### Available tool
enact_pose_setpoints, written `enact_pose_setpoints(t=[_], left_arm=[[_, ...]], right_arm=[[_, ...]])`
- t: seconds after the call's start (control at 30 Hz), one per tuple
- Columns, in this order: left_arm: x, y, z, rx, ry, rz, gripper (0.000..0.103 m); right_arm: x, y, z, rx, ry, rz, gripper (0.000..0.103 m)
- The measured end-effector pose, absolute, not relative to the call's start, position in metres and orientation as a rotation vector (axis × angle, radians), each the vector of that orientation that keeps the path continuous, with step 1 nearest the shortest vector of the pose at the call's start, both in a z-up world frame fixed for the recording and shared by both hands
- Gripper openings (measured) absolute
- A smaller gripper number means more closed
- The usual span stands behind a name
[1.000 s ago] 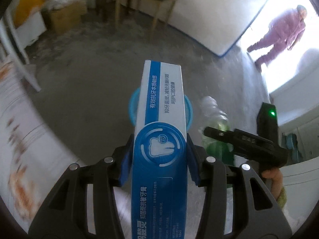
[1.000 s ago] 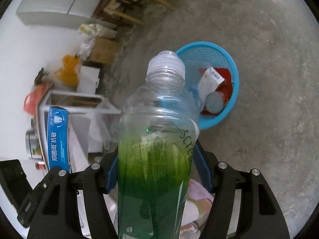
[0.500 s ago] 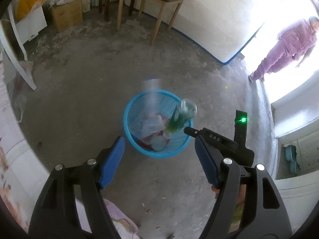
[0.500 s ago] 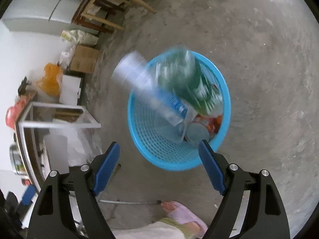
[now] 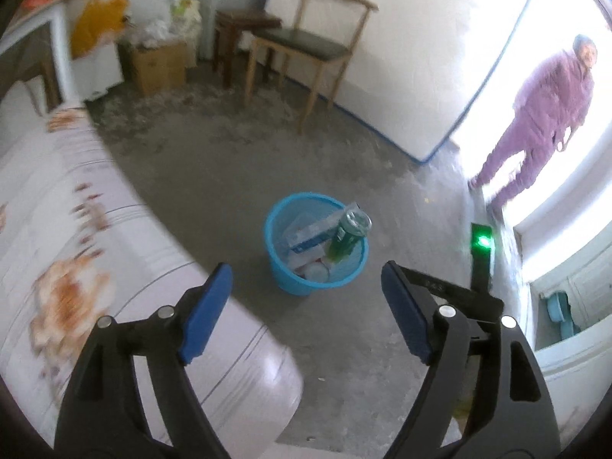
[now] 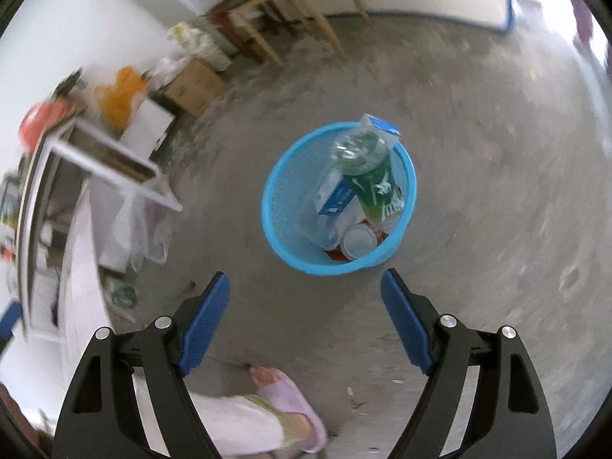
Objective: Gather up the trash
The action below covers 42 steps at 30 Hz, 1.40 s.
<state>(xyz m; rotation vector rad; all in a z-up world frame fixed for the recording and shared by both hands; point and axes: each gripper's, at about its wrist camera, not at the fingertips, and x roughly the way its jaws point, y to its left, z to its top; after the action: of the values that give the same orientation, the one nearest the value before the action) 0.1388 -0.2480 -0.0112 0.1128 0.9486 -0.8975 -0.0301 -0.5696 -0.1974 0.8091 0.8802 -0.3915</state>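
1. Bare concrete floor [image 6: 478, 191] runs under both views, with a blue mesh basket [image 6: 275, 206] standing on it ahead of the grippers; a wooden chair [image 5: 306, 44] sits by the far wall.

2. A second ago the left gripper [image 5: 306, 306] clamped a toothpaste box [image 6: 336, 195] and the right gripper [image 6: 306, 306] a green drink bottle [image 6: 373, 176]; both were in the air half a second ago, and now both lie in the basket; the jaws of each gripper stand wide and hold nothing.

3. For the task this reads as one drop done; both grippers are free to fetch more trash, if any is left.

4. The right wrist view looks down into the basket and shows the bottle leaning on the far rim, the box propped beside it, a round lid and red scraps beneath; it also shows a slippered foot [image 6: 287, 394].

5. The left wrist view shows what that one lacks: the patterned bed cover [image 5: 76, 267] at left, a person in purple [image 5: 543, 114] in the bright doorway, and the right gripper's body with its green light [image 5: 482, 243].
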Motion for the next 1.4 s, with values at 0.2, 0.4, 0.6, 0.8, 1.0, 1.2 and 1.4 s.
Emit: enact_pose_setpoints(t=[0.2,0.4,0.6,0.8,1.0,1.2,1.4], left_arm=[[0.105,-0.163,0.017,0.021,0.799,-0.744,0.090],[0.069,-0.094,0.033,-0.066,0.717,-0.537,0.094],[0.034,-0.050,0.035,-0.081,0.663,-0.329,0.094],[0.016,-0.039,0.027,-0.002,0.629,-0.144,0.094],[0.025,-0.038,0.010,0.007,0.760,-0.072,0.094],[0.024,-0.042,-0.002,0.004,0.804,-0.069,0.094],[0.022,-0.054,-0.010,0.052,0.827,-0.085,0.094]], right_arm=[[-0.042,-0.490,-0.125,0.486,0.822,-0.311,0.087],[-0.046,-0.393,-0.058,0.196,0.701,-0.196,0.096],[-0.054,-0.315,-0.015,0.038,0.624,-0.085,0.097],[-0.065,-0.276,-0.001,-0.106,0.614,-0.074,0.097],[-0.069,-0.280,-0.006,-0.096,0.642,-0.120,0.097],[-0.072,-0.302,-0.021,-0.078,0.720,-0.236,0.097],[-0.075,-0.335,-0.031,-0.025,0.754,-0.321,0.097]])
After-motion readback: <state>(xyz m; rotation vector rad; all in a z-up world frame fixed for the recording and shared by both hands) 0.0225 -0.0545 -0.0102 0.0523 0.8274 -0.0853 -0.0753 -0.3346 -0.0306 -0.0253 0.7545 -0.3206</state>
